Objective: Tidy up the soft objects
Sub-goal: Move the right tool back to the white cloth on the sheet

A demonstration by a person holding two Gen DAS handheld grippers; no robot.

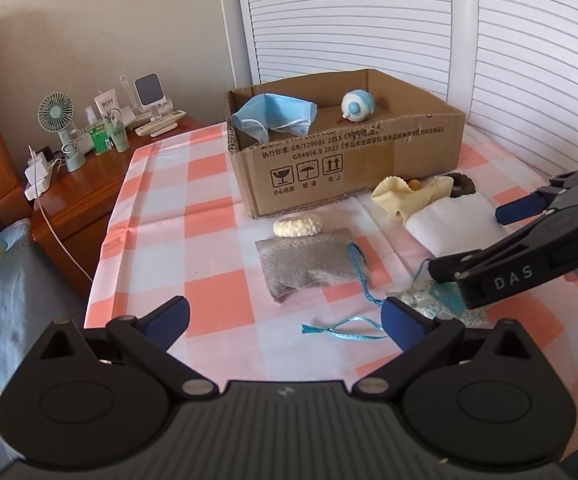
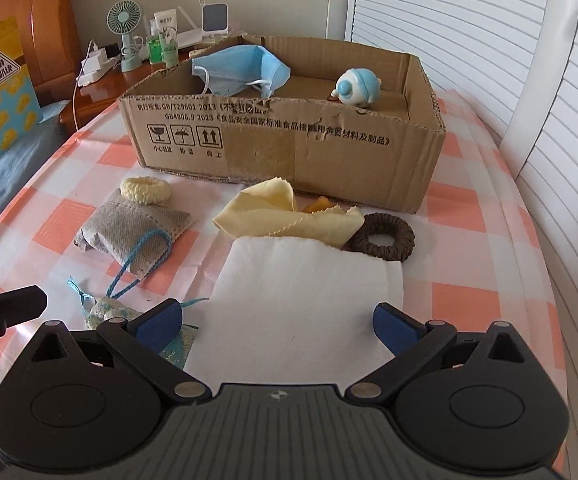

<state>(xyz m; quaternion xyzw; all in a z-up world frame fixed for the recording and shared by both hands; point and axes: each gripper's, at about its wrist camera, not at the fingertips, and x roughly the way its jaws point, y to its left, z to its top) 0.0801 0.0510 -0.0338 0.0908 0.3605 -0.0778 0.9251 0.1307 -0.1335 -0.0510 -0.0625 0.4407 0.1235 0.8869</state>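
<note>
Right wrist: gaping tool (image 2: 277, 326) over white cloth (image 2: 301, 300)

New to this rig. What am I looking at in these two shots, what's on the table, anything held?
There is no robot here: a person holds a two-finger claw in each hand, and each claw carries a fisheye camera looking forward along its fingers. One picture comes from the left claw, the other from the right claw.

On the checked tablecloth stands a cardboard box that already holds a blue face mask and a small blue and white toy. In front of it lie a grey pouch, a cream hair tie, a brown hair tie, a yellow cloth, a white cloth and a floral sachet.

Both claws are open and hold nothing. The right one hovers over the white cloth.
</note>
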